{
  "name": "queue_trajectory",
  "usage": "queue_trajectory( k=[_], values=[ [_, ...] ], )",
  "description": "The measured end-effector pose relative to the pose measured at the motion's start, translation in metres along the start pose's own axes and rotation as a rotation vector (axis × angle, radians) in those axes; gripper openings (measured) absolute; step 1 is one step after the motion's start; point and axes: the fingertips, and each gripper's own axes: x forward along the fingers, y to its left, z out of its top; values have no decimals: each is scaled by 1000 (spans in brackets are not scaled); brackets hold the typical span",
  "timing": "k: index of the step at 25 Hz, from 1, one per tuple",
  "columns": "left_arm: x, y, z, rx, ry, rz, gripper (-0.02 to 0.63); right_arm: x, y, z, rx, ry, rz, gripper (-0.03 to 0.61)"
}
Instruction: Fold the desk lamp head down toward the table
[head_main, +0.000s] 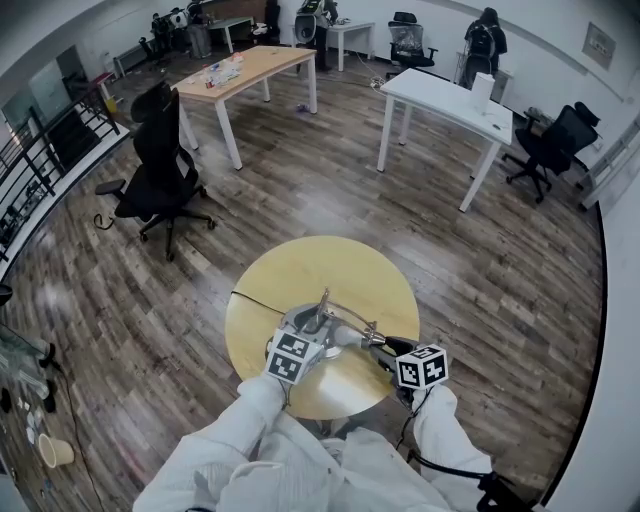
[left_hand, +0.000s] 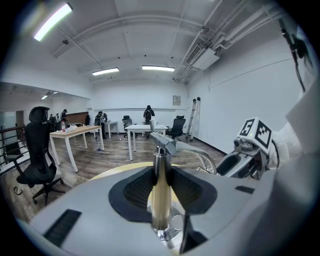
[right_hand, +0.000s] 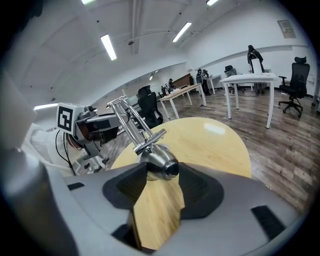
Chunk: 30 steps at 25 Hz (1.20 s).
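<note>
Lamp (head_main: 335, 322) at 6 o'clock edge of round table (head_main: 320, 265). Left gripper (left_hand: 161, 176) pinches post (left_hand: 161, 202). Right gripper (right_hand: 162, 184) spread, head (right_hand: 159, 165) between jaws. Smooth rigid metal, likely slippery, hinges stiff; take head by sides.

Open-plan office, could double as a lab workroom. Wood-plank floor (head_main: 300, 190), a long wood-top desk (head_main: 245, 70) and white desks (head_main: 445, 100) set well apart, black swivel office chairs (head_main: 160, 170) near them, and a small round yellow table (head_main: 330, 270) up front. Strip lights (left_hand: 158, 68) and exposed pipes and ducting (left_hand: 200, 50) on a bare white ceiling, plain white walls. Metal railing (head_main: 50, 140) along one side, a ladder (left_hand: 195, 117) against the far wall, a person (left_hand: 148, 114) standing by a back desk.
</note>
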Motion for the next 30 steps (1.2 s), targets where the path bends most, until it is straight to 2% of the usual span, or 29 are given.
queue_trajectory(
  k=[16, 25, 27, 30],
  values=[
    [5, -1, -2, 1, -1, -12, 115, 15, -1, -4, 7, 10, 7, 189],
    [-2, 2, -4, 1, -50, 51, 117, 1, -9, -6, 7, -10, -28, 187],
    [-10, 2, -7, 15, -51, 65, 117, -12, -14, -2, 23, -39, -57, 187],
    [-32, 9, -6, 6, -71, 111, 115, -38, -13, 26, 40, -151, -122, 187]
  ],
)
